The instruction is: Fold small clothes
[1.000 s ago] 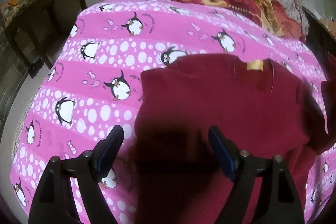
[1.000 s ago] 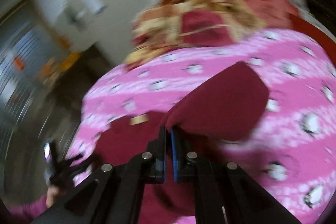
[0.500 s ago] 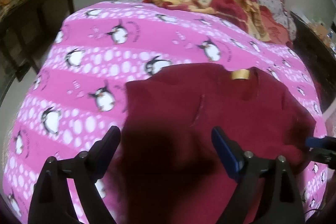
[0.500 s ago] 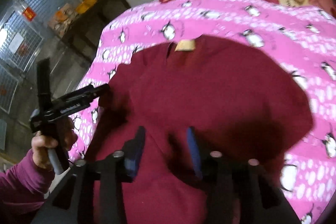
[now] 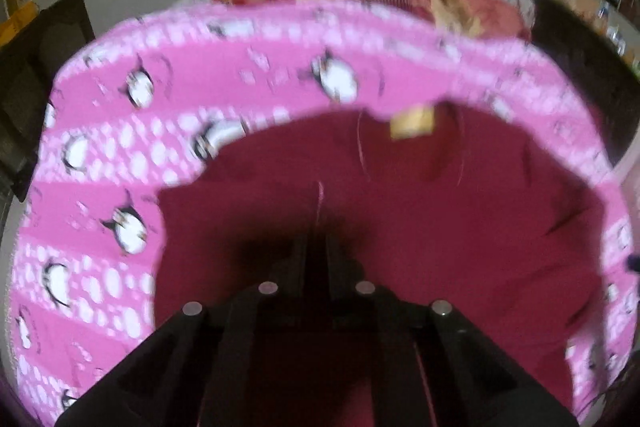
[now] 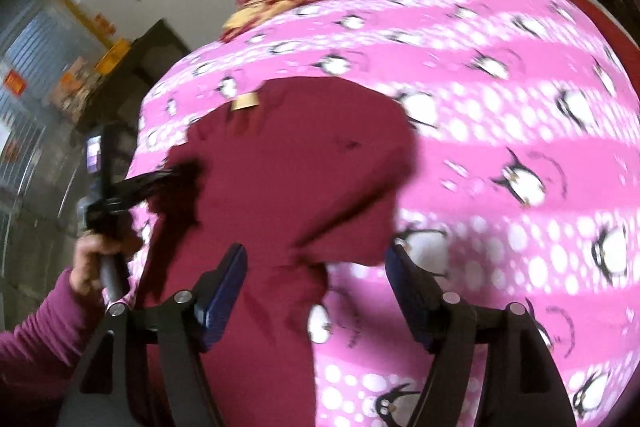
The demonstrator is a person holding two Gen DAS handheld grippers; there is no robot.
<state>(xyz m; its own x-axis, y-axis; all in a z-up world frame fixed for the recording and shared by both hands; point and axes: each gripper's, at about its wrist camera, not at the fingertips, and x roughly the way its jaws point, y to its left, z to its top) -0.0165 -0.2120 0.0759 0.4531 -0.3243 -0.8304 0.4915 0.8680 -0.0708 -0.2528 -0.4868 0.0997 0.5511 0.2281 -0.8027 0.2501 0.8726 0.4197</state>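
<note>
Left wrist view: pinching the dark red cotton shirt [image 5: 400, 211] on its left side, likely for folding inward.
Left gripper [image 5: 318, 251] pressing together on shirt cloth, lying flat across the pink penguin-print bedspread [image 5: 120, 131]; right gripper [image 6: 316, 267] hovering spread wide, straddling the shirt's lower right edge, touching nothing.

left tongs [image 5: 318, 247]: spread → pinched on maroon shirt [image 5: 400, 211] | right tongs [image 6: 316, 267]: pinched on shirt → spread wide
</note>
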